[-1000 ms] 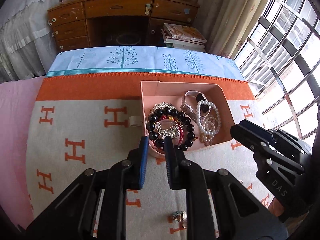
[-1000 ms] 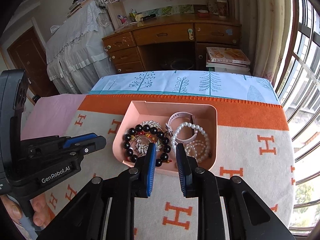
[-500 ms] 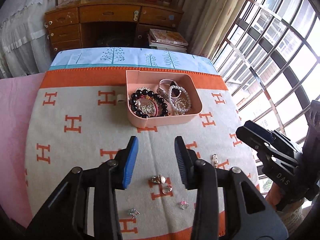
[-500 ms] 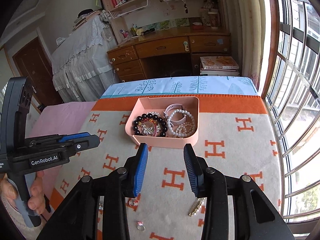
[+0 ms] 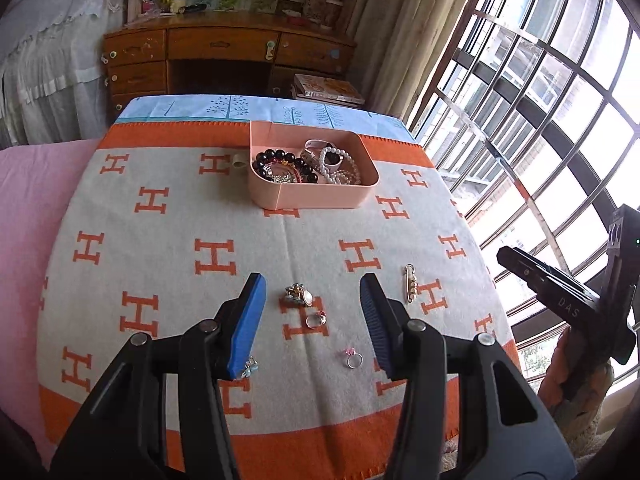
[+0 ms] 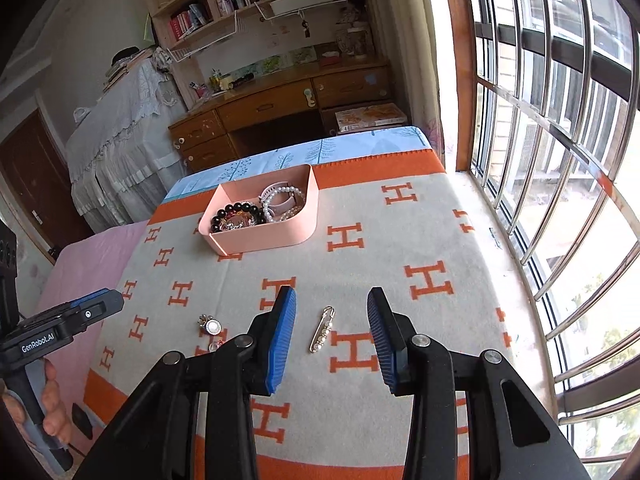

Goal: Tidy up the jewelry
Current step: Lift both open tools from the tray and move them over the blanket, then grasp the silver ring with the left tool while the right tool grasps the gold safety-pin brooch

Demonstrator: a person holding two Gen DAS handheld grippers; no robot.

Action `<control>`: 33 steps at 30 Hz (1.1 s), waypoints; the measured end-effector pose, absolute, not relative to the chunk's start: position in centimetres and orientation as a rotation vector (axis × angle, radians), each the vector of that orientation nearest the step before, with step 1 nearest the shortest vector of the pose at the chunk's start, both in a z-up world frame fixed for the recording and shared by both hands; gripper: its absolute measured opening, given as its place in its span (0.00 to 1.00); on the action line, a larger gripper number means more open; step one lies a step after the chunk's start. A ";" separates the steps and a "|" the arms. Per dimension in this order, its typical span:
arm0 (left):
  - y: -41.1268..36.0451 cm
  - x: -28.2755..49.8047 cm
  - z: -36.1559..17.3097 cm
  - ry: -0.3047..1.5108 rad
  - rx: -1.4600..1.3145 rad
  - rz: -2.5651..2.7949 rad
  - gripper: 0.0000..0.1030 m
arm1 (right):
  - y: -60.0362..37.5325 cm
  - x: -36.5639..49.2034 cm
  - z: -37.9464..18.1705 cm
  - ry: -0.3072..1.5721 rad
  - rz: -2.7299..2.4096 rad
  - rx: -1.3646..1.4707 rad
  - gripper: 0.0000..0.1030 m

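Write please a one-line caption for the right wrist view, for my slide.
Open right gripper above a pearl pin on the orange-patterned blanket, pink jewelry tray beyond.

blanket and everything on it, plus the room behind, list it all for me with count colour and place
blanket: 1, cream with orange H marks, covering the surface
tray: 1, pink, far middle of blanket
bracelets: several, black beads and white pearls, in tray
pearl pin: 1, gold, loose, near right edge
brooch: 1, gold and white, near middle
rings: 2, silver, one pink-stoned, near edge
desk: 1, brown wood, behind
left gripper: black, blue pads, open, empty
right gripper: same, open over pin
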State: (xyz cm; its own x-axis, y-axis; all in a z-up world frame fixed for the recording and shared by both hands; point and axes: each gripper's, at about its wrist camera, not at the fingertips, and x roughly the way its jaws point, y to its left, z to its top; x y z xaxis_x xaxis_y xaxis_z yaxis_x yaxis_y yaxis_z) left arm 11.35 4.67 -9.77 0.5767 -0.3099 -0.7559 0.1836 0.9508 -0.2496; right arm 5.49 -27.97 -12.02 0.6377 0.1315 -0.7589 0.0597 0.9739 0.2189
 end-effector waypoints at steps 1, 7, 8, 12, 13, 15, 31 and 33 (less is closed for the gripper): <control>4.4 11.0 -10.1 0.907 -0.142 -0.289 0.45 | -28.2 5.3 -12.4 0.881 0.036 0.235 0.37; 2.6 11.1 -14.1 0.984 -0.125 -0.266 0.44 | -28.3 4.7 -15.7 0.925 0.034 0.225 0.36; 2.5 11.3 -14.8 1.001 -0.132 -0.269 0.44 | -28.2 4.8 -16.4 0.938 0.039 0.217 0.36; 1.6 11.6 -16.8 1.017 -0.108 -0.259 0.43 | -27.2 6.3 -19.3 0.995 0.045 0.196 0.34; 1.4 11.6 -17.1 1.017 -0.099 -0.255 0.43 | -26.8 7.0 -20.0 1.007 0.050 0.199 0.32; 1.3 12.0 -17.9 1.027 -0.096 -0.258 0.42 | -26.5 7.7 -21.1 1.030 0.062 0.202 0.30; 1.4 15.1 -21.0 1.098 -0.137 -0.256 0.22 | -19.5 12.2 -25.7 1.059 0.087 -0.025 0.10; 1.3 15.4 -21.2 1.106 -0.142 -0.260 0.21 | -19.0 11.9 -25.8 1.045 0.090 -0.040 0.08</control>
